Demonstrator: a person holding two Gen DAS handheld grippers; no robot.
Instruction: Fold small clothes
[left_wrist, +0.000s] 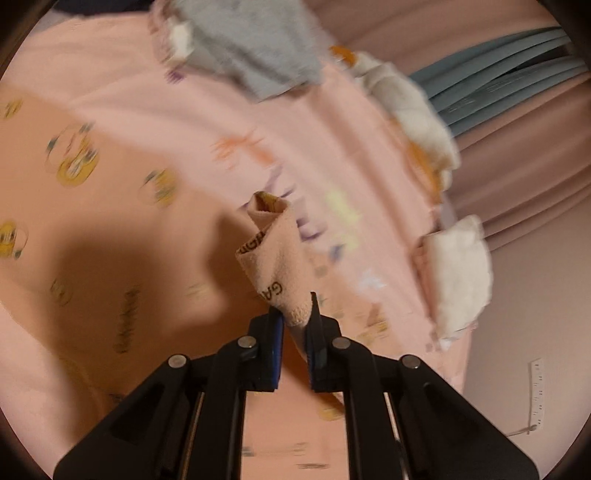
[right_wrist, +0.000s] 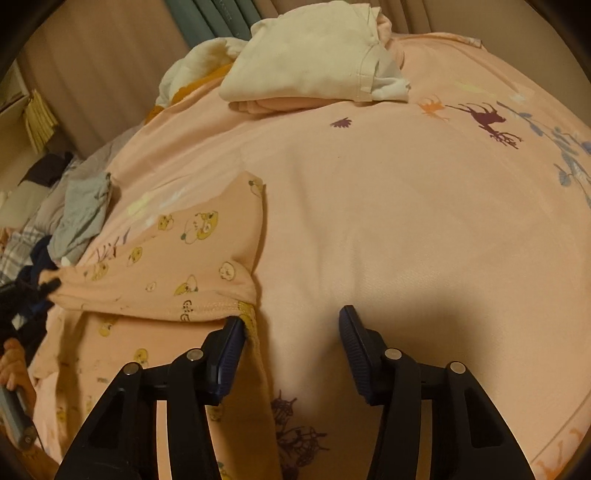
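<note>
Across the pink bedspread with printed deer and flowers (right_wrist: 388, 206) we see wide bare fabric in the middle and to the right, so most free room is there. Its far edge is crowded: a folded cream-white garment stack (right_wrist: 314, 62) sits on top near the pale curtains (right_wrist: 99, 74), with a crumpled white and mustard piece just left of it. At the left edge a rumpled grey cloth (right_wrist: 83, 214) lies by a pile of dark and checked laundry.

We have the small peach garment with yellow cartoon prints (right_wrist: 177, 258) spread on the left half of the bedspread, one end pulled taut toward the left gripper (right_wrist: 44, 290), the other end lying by the right gripper (right_wrist: 291, 332).

From the left wrist view, the left gripper (left_wrist: 297, 314) is pressed together, pinching a hemmed corner of the peach garment (left_wrist: 275, 254); the cloth rises from the jaws as a rolled twist. This view is motion-blurred; the grey cloth (left_wrist: 255, 48) and the cream-white stack (left_wrist: 458, 273) are well apart from it.

Our right gripper is spread, jaws apart, nothing between the pads. Its left finger (right_wrist: 229, 350) touches the garment's stitched hem edge; its right finger hangs over bare bedspread. A person's hand (right_wrist: 14, 365) shows at the left edge.
</note>
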